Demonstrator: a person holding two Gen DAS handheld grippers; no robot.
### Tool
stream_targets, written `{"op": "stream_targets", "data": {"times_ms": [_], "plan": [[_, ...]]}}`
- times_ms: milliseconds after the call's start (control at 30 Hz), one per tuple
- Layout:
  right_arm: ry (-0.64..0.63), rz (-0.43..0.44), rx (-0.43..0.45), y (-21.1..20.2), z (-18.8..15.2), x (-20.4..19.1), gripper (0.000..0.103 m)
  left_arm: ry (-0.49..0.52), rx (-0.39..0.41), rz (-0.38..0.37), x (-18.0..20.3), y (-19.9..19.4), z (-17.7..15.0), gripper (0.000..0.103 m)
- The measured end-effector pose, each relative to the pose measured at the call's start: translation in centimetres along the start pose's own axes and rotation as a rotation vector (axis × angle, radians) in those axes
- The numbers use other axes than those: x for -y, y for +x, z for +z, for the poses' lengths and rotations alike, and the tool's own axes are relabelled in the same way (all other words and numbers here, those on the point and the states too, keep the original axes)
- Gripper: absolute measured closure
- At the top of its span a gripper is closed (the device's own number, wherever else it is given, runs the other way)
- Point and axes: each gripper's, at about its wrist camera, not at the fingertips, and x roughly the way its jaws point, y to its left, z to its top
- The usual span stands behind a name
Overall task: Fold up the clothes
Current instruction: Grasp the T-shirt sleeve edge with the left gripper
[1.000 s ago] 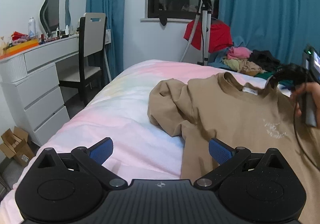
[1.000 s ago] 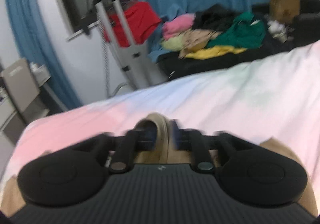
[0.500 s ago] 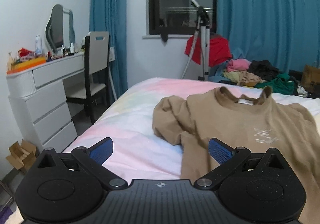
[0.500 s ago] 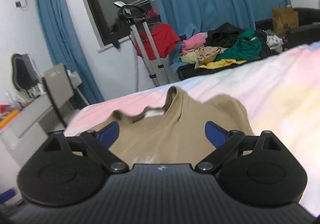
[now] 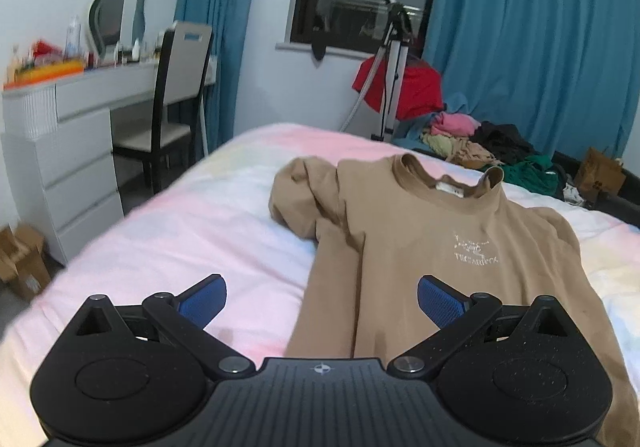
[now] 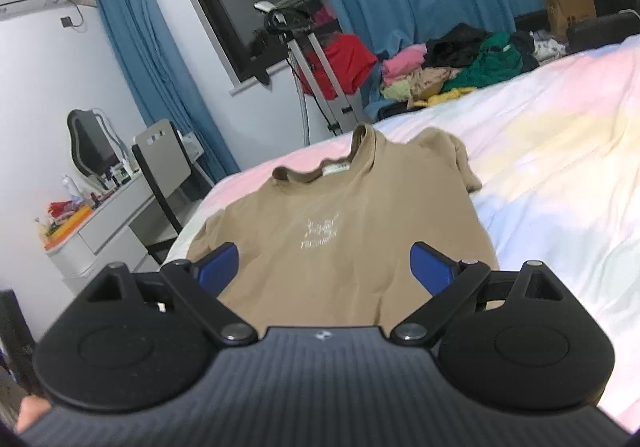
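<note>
Tan T-shirt [image 5: 436, 247] lies face up on the bed [image 5: 200, 215], centre right of the left wrist frame, collar toward the window; one sleeve is bunched at centre frame. I judge that sleeve must be spread flat before any fold. Left tool [image 5: 322, 301] and right tool [image 6: 324, 267] both stand wide apart, holding nothing, hovering over the hem, apparently not touching.

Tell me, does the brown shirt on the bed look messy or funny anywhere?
Yes. The brown shirt lies mostly flat on the bed, logo up, but one sleeve is bunched up and crumpled beside the body instead of spread out. The collar also stands up wavy. Both hand-held grippers are open and hold nothing.
</note>
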Motion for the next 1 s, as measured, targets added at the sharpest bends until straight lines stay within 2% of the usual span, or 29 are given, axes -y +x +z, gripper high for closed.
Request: {"op": "stream_targets", "data": {"times_ms": [233,400,433,533,633,700,800,867,933,967,1000], "plan": [[0.113,0.02,-0.028,0.6,0.1,2.2,0.009,-0.13,-0.074,-0.007,-1.9,4.1,0.0,0.0],[0.195,0.046,-0.068,1.9,-0.1,3.7,0.009,-0.236,-0.1,0.043,-4.9,9.5,2.0,0.0],[0.206,0.05,-0.078,2.3,-0.3,3.9,0.009,-0.26,-0.1,0.045,-5.5,10.5,2.6,0.001],[0.231,0.053,-0.105,3.5,-0.6,4.6,0.009,-0.451,-0.079,-0.044,-8.7,13.8,4.1,0.003],[0.255,0.055,-0.133,4.6,-1.0,5.3,0.009,-0.591,-0.044,-0.062,-10.2,16.9,5.7,0.004],[0.272,0.056,-0.151,5.3,-1.3,5.9,0.009,-0.574,-0.012,-0.064,-10.0,18.8,7.2,0.005],[0.296,0.058,-0.178,6.5,-1.7,6.6,0.009,-0.493,-0.018,-0.078,-8.8,21.6,9.2,0.016],[0.312,0.059,-0.196,7.2,-1.9,7.1,0.009,-0.425,-0.056,-0.063,-7.5,23.5,9.9,0.04],[0.328,0.06,-0.214,8.0,-2.2,7.6,0.009,-0.357,-0.095,-0.044,-6.0,25.1,10.1,0.05],[0.337,0.061,-0.223,8.4,-2.3,7.9,0.009,-0.326,-0.094,-0.015,-5.5,25.4,10.0,0.066],[0.345,0.062,-0.232,8.8,-2.5,8.1,0.009,-0.309,-0.092,0.005,-5.1,25.5,10.0,0.076]]}}
